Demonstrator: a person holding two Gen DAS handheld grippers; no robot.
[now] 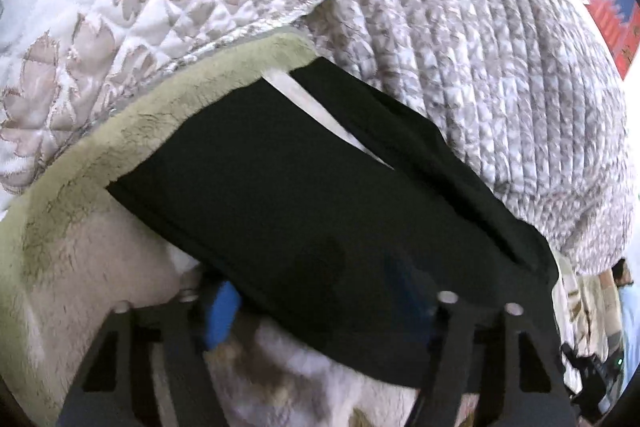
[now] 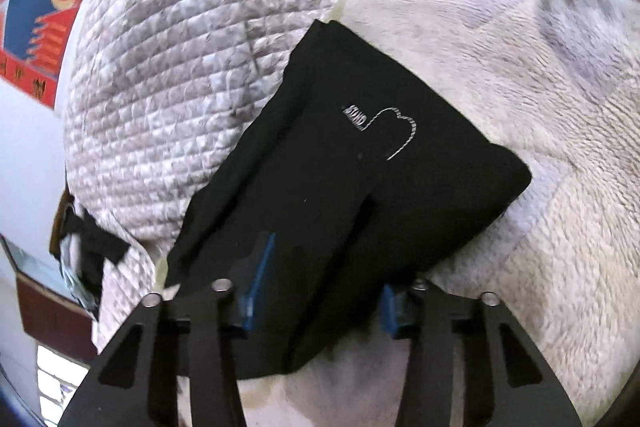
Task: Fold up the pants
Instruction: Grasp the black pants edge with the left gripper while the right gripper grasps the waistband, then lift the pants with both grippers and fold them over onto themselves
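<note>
The black pants lie folded on the bed, with a white stripe showing in a crease. In the right wrist view the pants carry a small white embroidered logo. My left gripper straddles the near edge of the cloth. Its left blue pad stands just clear of the hem, and the cloth drapes over and hides the right one. My right gripper has the near corner of the pants between its blue pads, jaws apart around the bunched cloth without a firm pinch.
A fluffy cream blanket with a green border lies under the pants. A quilted grey-white bedspread rises behind them. A red and blue poster hangs on the wall, and furniture stands beside the bed.
</note>
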